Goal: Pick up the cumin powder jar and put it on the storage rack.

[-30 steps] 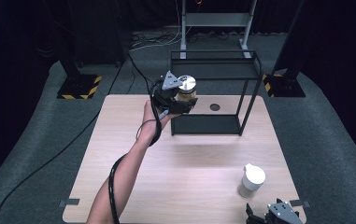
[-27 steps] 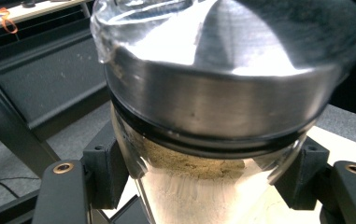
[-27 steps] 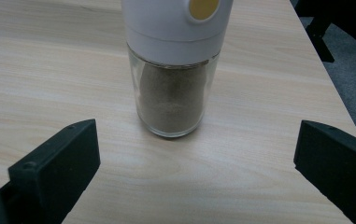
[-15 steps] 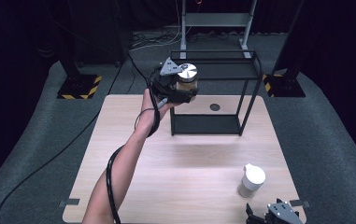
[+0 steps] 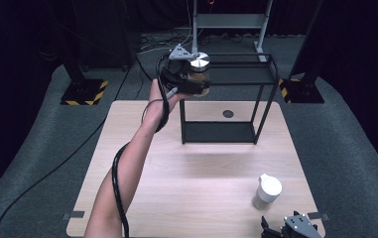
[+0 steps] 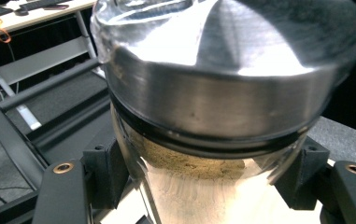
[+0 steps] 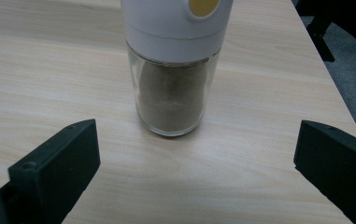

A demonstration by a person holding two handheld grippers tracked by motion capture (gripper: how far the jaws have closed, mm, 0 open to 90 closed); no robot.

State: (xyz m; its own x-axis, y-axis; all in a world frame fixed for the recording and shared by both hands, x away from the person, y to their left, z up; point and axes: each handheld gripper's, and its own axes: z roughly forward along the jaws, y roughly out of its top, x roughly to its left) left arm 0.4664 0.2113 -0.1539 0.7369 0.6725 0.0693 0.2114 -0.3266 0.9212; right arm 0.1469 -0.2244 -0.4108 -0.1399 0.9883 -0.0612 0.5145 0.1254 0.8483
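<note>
My left gripper (image 5: 192,82) is raised high at the top left corner of a black wire shelf rack (image 5: 266,74), shut on a glass jar (image 5: 199,72) with a steel lid. In the left gripper view the jar (image 6: 213,126) holds tan powder and sits between the two black jaws. A white-capped shaker (image 5: 267,191) of brown powder stands on the table's front right. My right gripper (image 5: 295,229) rests at the front edge just behind it. The right gripper view has the shaker (image 7: 173,70) upright ahead of wide-apart jaws.
The wooden table (image 5: 142,198) carries the rack at its back centre, with a small dark round hole (image 5: 228,113) inside the rack's footprint. Black stands with striped bases (image 5: 85,91) flank the table on grey carpet. The left gripper's cable trails down along the forearm.
The left gripper has lifted the jar up and to the right, from in front of the rack to its top left corner. The right gripper and shaker stay put.
</note>
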